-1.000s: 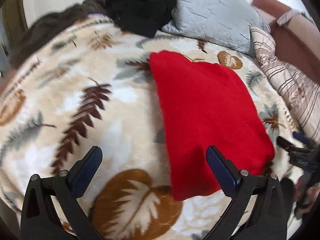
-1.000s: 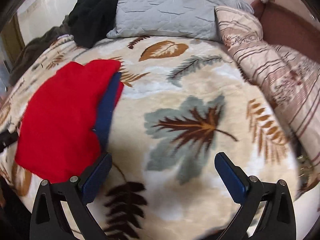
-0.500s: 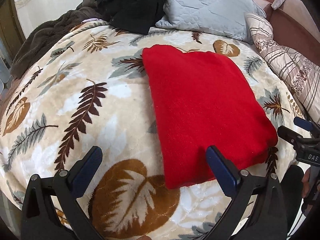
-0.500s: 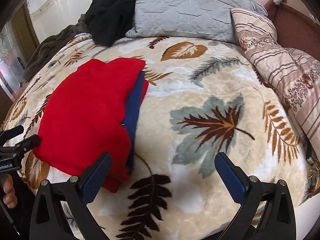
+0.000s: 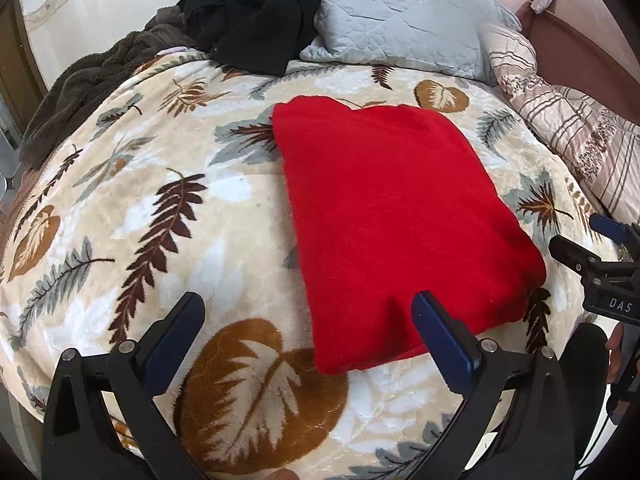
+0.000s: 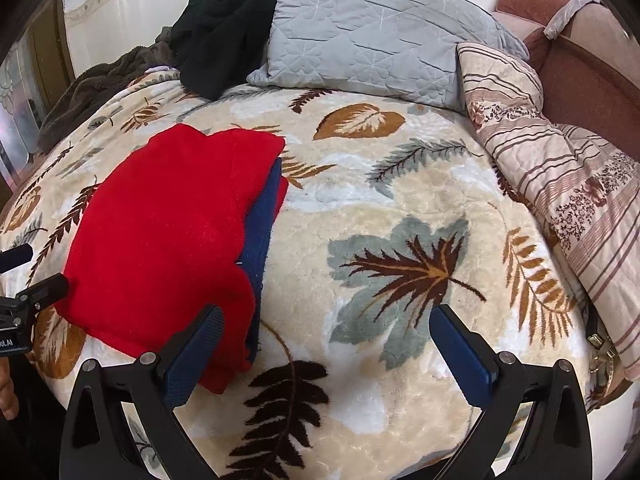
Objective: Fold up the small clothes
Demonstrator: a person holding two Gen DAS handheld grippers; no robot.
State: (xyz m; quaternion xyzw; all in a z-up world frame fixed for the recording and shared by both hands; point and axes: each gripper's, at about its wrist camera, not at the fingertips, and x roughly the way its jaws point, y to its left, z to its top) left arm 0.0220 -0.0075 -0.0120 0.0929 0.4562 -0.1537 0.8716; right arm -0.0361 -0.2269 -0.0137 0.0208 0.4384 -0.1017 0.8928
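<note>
Red folded garment (image 5: 396,216) on blanket (image 5: 224,208) | left hand-held gripper (image 5: 308,332) wide apart, empty | right hand-held gripper (image 6: 326,344) wide apart, empty

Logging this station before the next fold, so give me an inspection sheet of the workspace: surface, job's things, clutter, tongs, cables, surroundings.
Surface: leaf-print blanket spread over a bed, soft and rumpled.
Job's things: red garment lying folded flat on the blanket; a blue layer shows at its right edge, whether part of it or separate cannot be told.
Clutter: black clothing heaped at the head; brown fleece throw on the left edge; grey quilted pillow; striped quilt on the right.
Tongs: left tongs open, empty, above the garment's near edge; right tongs open, empty, beside the garment.
Cables: nothing seen.
Surroundings: pale wall; reddish-brown headboard.
</note>
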